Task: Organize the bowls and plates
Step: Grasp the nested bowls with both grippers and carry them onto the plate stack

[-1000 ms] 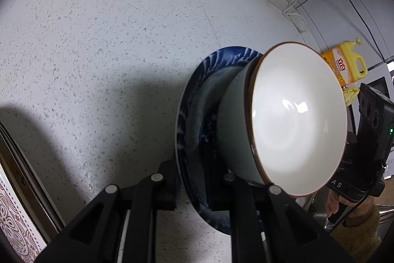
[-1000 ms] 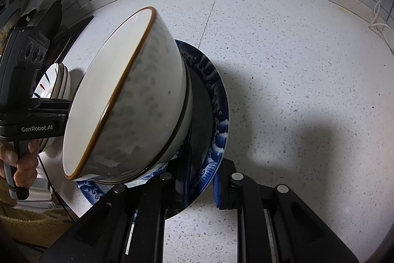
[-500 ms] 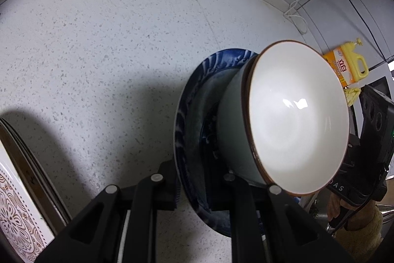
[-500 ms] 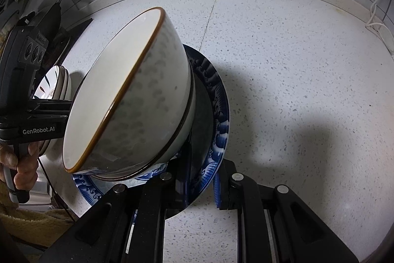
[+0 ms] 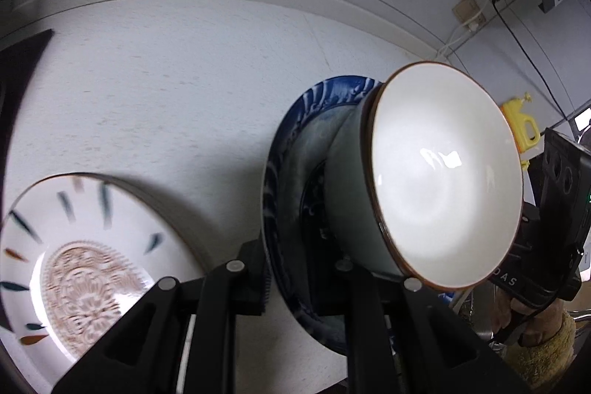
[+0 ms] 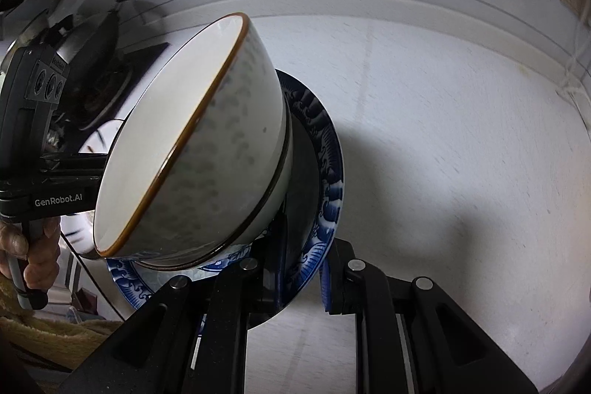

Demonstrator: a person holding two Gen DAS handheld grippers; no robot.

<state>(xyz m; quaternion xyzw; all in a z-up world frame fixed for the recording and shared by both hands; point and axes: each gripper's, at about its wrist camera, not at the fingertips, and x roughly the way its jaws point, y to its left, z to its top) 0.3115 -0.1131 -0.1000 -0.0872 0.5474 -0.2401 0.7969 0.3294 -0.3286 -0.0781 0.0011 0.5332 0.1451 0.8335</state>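
Note:
A blue patterned plate [image 5: 295, 143] carries a white bowl with a brown rim [image 5: 439, 180], and both are held above the speckled counter. My left gripper [image 5: 295, 279] is shut on the plate's rim from one side. My right gripper [image 6: 303, 279] is shut on the same plate [image 6: 325, 150] from the opposite side, with the bowl [image 6: 207, 150] on it. A white plate with a brown floral centre and dark dashes [image 5: 85, 264] lies on the counter at lower left in the left wrist view, and a sliver of it [image 6: 101, 135] shows behind the bowl in the right wrist view.
The white speckled counter [image 6: 461, 154] runs back to a tiled wall. A yellow bottle [image 5: 522, 128] and a wall socket with cables [image 5: 469, 13] are at the right. A dark pan on a stove [image 6: 99, 61] is at far left. Each view shows the other handheld gripper [image 5: 546, 228], [image 6: 37, 120].
The plate with the bowl has been carried left and lifted back; the white floral plate, a sliver at the left edge before, now fills the lower left. Both grips are unchanged.

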